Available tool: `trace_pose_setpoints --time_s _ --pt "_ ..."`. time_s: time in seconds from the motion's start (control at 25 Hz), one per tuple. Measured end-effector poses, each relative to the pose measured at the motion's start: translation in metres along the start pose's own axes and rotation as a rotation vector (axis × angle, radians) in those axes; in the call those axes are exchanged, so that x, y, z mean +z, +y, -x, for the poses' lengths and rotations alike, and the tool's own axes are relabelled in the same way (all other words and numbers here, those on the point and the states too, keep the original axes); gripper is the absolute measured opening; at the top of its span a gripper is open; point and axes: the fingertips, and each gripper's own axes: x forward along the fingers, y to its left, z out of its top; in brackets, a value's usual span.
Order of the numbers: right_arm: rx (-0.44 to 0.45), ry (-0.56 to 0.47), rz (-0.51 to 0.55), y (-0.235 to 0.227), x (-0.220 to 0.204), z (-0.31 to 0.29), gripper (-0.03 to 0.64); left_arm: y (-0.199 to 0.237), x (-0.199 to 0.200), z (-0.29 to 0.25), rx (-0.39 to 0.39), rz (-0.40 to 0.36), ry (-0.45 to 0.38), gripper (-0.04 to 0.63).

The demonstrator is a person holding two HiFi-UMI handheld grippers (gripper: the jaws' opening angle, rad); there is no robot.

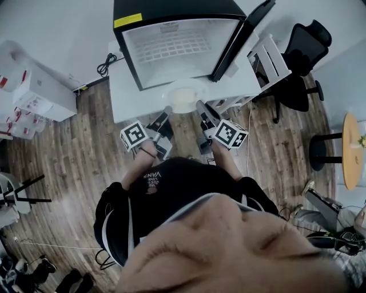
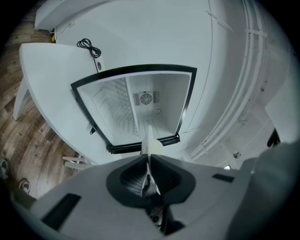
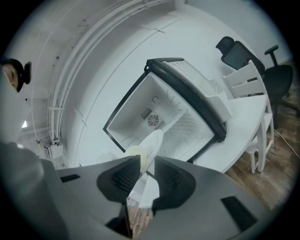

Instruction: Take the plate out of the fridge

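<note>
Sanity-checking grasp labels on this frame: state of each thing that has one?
fridge door: open.
plate: outside the fridge, rim gripped on both sides.
left gripper: shut on plate.
right gripper: shut on plate.

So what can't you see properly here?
Yellow label on the fridge: head view, print too small.
Plate top: left gripper view shows it only edge-on, in the left tongs.
Round wooden table: head view, cut off by the right edge.
</note>
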Motion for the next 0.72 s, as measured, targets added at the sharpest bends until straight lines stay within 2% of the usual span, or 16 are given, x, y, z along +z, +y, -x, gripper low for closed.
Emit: trace_pose_setpoints --time_s 0.24,0.72 --pt "0.016 0.015 -0.006 -0.013 0.016 0.015 0.1 -0.005 -0.021 -0.019 -0.003 0.015 -0.013 0.035" --pt "0.024 0.033 -0.002 -0.027 0.024 0.025 0.1 -0.004 -0.035 -0.03 0.023 0.009 -0.028 0.035"
